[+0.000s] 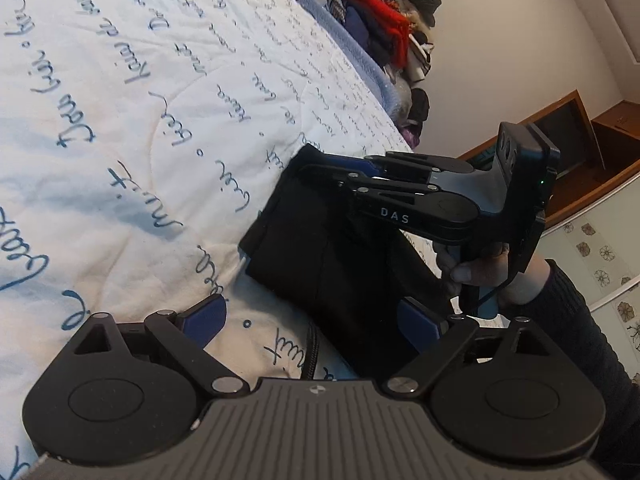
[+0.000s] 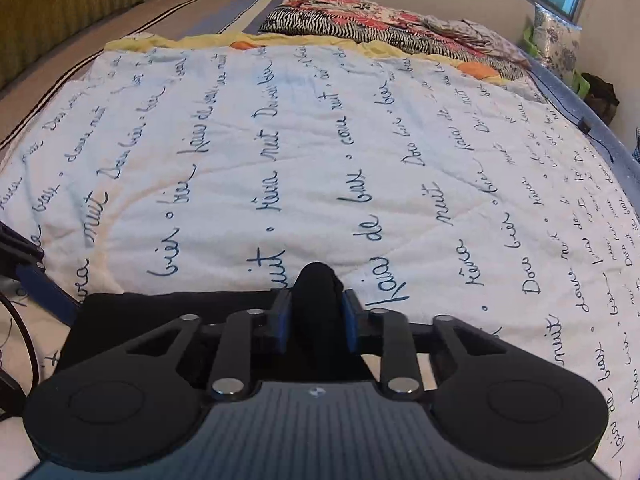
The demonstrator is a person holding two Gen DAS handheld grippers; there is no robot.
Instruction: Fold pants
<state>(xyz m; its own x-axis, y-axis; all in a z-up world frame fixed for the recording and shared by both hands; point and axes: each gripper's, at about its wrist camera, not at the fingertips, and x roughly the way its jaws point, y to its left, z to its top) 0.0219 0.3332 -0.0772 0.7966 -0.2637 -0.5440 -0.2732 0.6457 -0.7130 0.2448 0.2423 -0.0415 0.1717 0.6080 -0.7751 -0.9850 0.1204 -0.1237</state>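
Note:
The black pants point(image 1: 320, 248) lie folded into a thick bundle on the white quilt with blue script point(image 1: 132, 92). In the left wrist view my left gripper point(image 1: 316, 320) is open, its blue pads wide apart, with the bundle's near edge between them. The right gripper point(image 1: 320, 172) reaches in from the right and clamps the bundle's far corner. In the right wrist view my right gripper point(image 2: 314, 320) is shut on a bunched fold of the pants point(image 2: 316, 284), which spread dark to the left point(image 2: 160, 304).
The quilt point(image 2: 320, 140) covers most of the bed. A patterned red, black and white blanket point(image 2: 360, 20) lies at the far end. A pile of clothes point(image 1: 392, 36) stands past the bed's edge. A wooden cabinet point(image 1: 580, 136) is by the wall.

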